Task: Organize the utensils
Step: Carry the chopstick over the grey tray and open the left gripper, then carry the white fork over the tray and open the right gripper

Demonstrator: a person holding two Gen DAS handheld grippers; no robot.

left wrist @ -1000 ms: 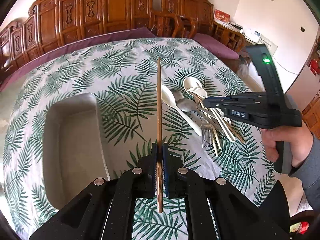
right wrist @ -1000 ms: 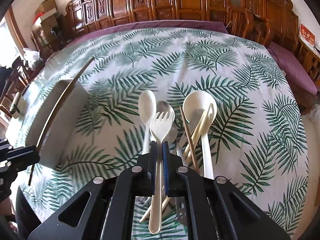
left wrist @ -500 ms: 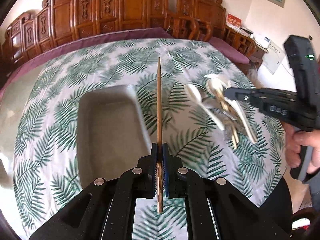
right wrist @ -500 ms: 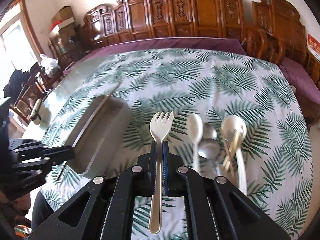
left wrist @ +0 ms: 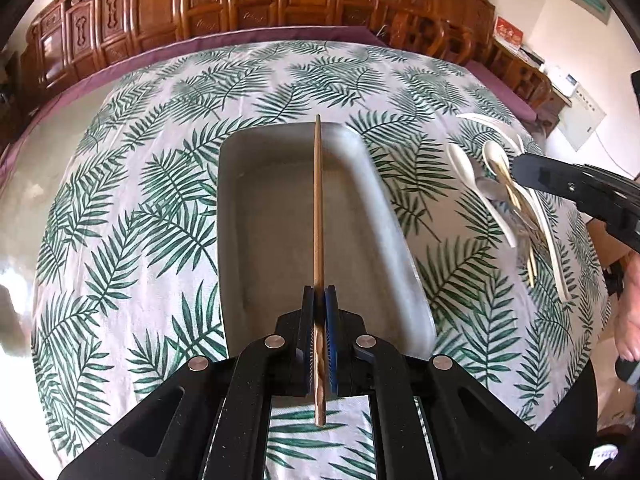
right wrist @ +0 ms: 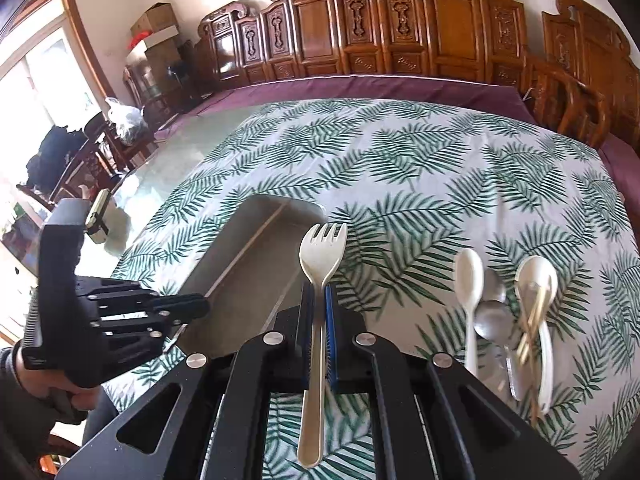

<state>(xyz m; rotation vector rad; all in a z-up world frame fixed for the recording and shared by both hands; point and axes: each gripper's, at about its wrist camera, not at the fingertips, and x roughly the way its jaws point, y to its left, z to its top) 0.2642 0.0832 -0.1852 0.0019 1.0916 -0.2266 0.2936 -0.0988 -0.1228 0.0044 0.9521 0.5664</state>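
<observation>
My left gripper [left wrist: 319,300] is shut on a brown wooden chopstick [left wrist: 317,208] that points forward over the grey rectangular tray [left wrist: 384,216]. My right gripper [right wrist: 319,296] is shut on the handle of a cream plastic fork [right wrist: 322,252], its tines above the tray's [right wrist: 216,276] near right rim. The pile of loose utensils [right wrist: 504,312], with white spoons, a metal spoon and chopsticks, lies on the leaf-print cloth to the right of the tray. In the left wrist view the same pile [left wrist: 500,196] sits at the right, partly hidden by the right gripper's body. The tray holds nothing.
A palm-leaf tablecloth [left wrist: 132,208] covers the round table, with a purple cloth [right wrist: 360,84] under it at the far edge. Carved wooden chairs [right wrist: 400,32] line the far side. A person's hand [right wrist: 52,388] holds the left gripper at the lower left.
Both grippers have moved left toward the tray. The chopstick now hangs over the tray's inside, and the fork has left the pile and reached the tray's right rim.
</observation>
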